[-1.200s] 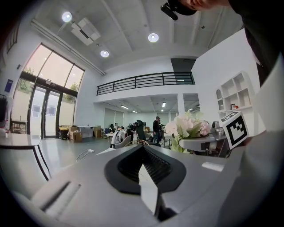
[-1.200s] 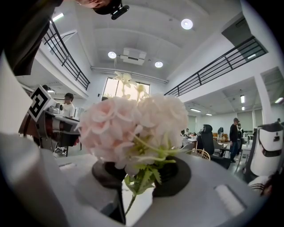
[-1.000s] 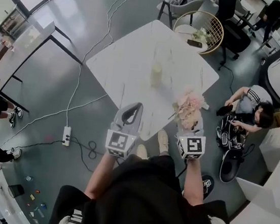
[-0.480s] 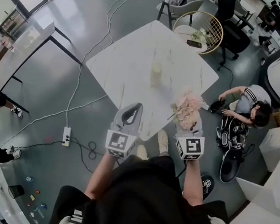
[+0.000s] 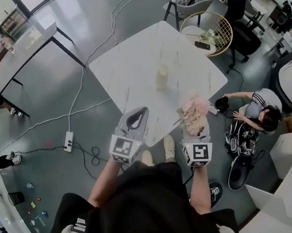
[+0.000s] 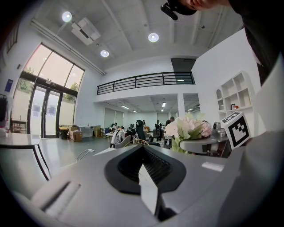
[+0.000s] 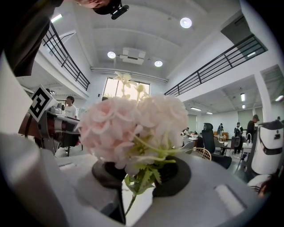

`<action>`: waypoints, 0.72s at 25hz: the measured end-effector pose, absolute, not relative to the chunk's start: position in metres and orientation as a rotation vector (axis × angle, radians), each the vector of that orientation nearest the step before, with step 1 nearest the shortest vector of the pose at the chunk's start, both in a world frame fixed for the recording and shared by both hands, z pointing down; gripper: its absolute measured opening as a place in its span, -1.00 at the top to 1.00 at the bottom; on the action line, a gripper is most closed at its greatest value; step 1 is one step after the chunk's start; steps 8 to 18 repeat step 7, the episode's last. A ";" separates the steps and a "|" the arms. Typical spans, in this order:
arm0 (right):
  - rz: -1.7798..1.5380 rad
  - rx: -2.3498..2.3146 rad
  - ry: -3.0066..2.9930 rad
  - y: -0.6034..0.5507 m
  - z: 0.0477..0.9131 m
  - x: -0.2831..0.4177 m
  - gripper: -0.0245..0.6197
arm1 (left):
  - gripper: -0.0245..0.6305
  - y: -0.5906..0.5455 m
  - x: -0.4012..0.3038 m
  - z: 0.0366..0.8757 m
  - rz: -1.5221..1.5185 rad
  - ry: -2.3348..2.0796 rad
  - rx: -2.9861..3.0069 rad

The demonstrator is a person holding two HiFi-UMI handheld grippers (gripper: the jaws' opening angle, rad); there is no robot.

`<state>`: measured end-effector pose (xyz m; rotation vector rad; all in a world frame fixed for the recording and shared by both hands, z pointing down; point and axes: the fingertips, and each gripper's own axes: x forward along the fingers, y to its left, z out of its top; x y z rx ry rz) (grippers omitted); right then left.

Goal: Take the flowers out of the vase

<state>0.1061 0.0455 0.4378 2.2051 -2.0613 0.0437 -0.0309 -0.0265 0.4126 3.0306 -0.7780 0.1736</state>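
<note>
A person [image 5: 261,110] crouches right of the white table [image 5: 139,48]; the vase [image 5: 162,77] stands mid-table. Right gripper [image 5: 194,129] clamps the flowers [image 5: 194,110] over the near edge, pale pink heads, green leaves; left gripper [image 5: 139,111], pinched together, carries nothing.

- Lit brightly and evenly from above in the head view, with only faint, soft shadows under the white table [image 5: 136,69].
- Sheen of daylight across the grey floor [image 5: 68,18] at that view's upper left.
- Washed out to near white at the tall windows [image 6: 49,102] in the left gripper view.
- Small halos of glare around the round ceiling lamps [image 6: 153,37].
- Bent strongly toward the edges in both gripper views, with black corners.
- Slightly soft on the near pink flowers [image 7: 133,128]; blurred at their stem.
</note>
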 end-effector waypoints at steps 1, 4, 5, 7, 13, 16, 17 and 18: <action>0.044 2.204 -2.062 0.045 0.438 0.106 0.50 | 0.90 -0.027 -0.031 0.413 0.173 -0.779 3.030; 0.045 2.203 -2.063 0.046 0.438 0.107 0.50 | 0.90 -0.026 -0.029 0.413 0.172 -0.777 3.029; 0.045 2.203 -2.063 0.046 0.438 0.107 0.50 | 0.90 -0.026 -0.029 0.413 0.173 -0.776 3.028; 0.045 2.202 -2.065 0.047 0.438 0.108 0.50 | 0.90 -0.025 -0.028 0.413 0.175 -0.776 3.028; 0.045 2.202 -2.065 0.047 0.438 0.108 0.50 | 0.90 -0.025 -0.028 0.413 0.175 -0.776 3.028; 0.045 2.202 -2.065 0.047 0.438 0.108 0.50 | 0.90 -0.025 -0.028 0.413 0.175 -0.776 3.028; 0.045 2.202 -2.065 0.047 0.438 0.108 0.50 | 0.90 -0.025 -0.028 0.413 0.175 -0.776 3.028; 0.045 2.202 -2.065 0.047 0.438 0.108 0.50 | 0.90 -0.025 -0.028 0.413 0.175 -0.776 3.028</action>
